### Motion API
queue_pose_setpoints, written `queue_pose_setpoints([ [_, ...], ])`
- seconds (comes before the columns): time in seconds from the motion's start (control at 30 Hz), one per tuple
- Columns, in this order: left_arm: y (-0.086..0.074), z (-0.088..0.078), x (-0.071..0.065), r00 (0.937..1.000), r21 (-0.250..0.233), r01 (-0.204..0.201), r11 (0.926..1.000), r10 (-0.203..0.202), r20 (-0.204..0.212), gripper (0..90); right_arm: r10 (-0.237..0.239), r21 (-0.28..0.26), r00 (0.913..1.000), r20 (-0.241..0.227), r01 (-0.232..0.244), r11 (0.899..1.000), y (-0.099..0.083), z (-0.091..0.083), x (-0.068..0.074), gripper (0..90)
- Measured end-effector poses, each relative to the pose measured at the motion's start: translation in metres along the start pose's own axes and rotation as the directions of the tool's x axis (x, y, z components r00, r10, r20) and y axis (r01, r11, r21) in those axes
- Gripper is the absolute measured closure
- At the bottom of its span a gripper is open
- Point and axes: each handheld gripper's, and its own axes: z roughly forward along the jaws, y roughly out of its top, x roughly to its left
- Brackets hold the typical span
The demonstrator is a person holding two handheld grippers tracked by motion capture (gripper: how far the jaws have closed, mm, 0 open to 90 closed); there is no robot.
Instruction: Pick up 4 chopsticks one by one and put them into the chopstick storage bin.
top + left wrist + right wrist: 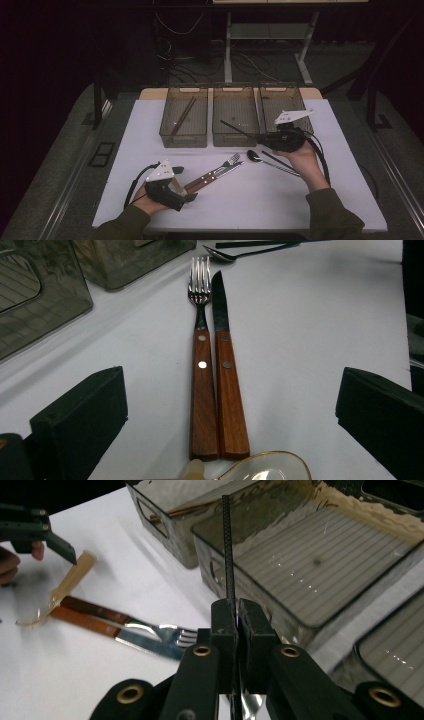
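My right gripper (262, 136) (239, 611) is shut on a thin black chopstick (235, 127) (228, 555). The stick juts out over the near wall of the middle bin (235, 122) (320, 555). My left gripper (185, 184) (232, 377) rests low on the table, jaws wide open. A wood-handled fork (201, 365) (220, 167) and knife (227, 380) (212, 176) lie side by side between the jaws, untouched. A translucent amber spoon (262, 467) (62, 590) lies across the ends of their handles, close to the left gripper.
Three smoky plastic bins stand in a row at the back of the white table (150, 150). The left bin (184, 122) holds brown chopsticks; the right bin (280, 102) is beside my right hand. A metal spoon (254, 157) and another black chopstick (277, 161) lie near it.
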Motion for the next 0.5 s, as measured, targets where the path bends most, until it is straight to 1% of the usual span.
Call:
queue_pose_setpoints([
  [0.13,0.0,0.0,-0.001,1.0,0.001,0.0,1.0,0.0,-0.001,0.0,0.003,0.001,0.9999,0.016,-0.003,1.0,0.012,0.006,0.001,86.3],
  [0.27,0.0,0.0,0.0,1.0,0.001,0.0,1.0,0.0,0.0,0.0,-0.007,0.0,0.9997,0.023,0.007,1.0,0.023,0.014,0.001,86.3],
  [0.43,-0.001,0.0,-0.001,1.0,0.007,0.002,1.0,-0.002,-0.004,0.0,0.008,0.013,0.9994,0.032,-0.009,1.0,0.036,0.025,0.002,86.3],
  [0.5,0.0,-0.001,-0.001,1.0,0.008,0.002,1.0,-0.002,-0.004,0.0,0.001,0.014,0.9993,0.038,-0.001,1.0,0.042,0.031,0.003,86.3],
])
